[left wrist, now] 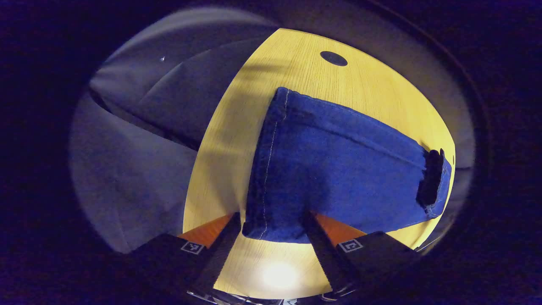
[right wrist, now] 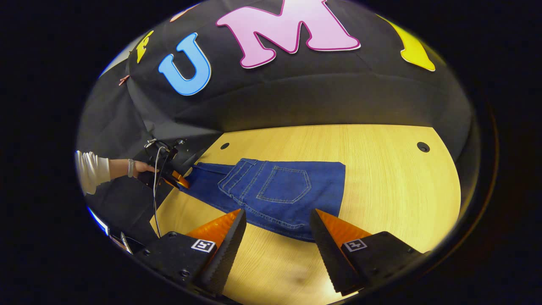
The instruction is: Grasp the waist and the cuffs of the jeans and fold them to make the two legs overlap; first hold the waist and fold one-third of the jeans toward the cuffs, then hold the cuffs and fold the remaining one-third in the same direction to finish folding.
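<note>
One jeans point(right wrist: 275, 192) on table point(right wrist: 394, 190); two grippers, left point(left wrist: 271, 231), right point(right wrist: 277, 228), spread

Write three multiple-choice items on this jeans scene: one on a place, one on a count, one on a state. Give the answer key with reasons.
1. Where do the jeans lie?
A. on the wooden table
B. on the floor
C. on a chair

2. How many back pockets show on the jeans in the right gripper view?
A. none
B. one
C. three

3. How do the right tongs stand?
A. shut on the waist
B. shut on the cuffs
C. open, holding nothing

Key: 1 A, denim rests flat on the wood; 2 B, one stitched pocket faces up; 3 C, bare table shows between the spread fingers.
</note>
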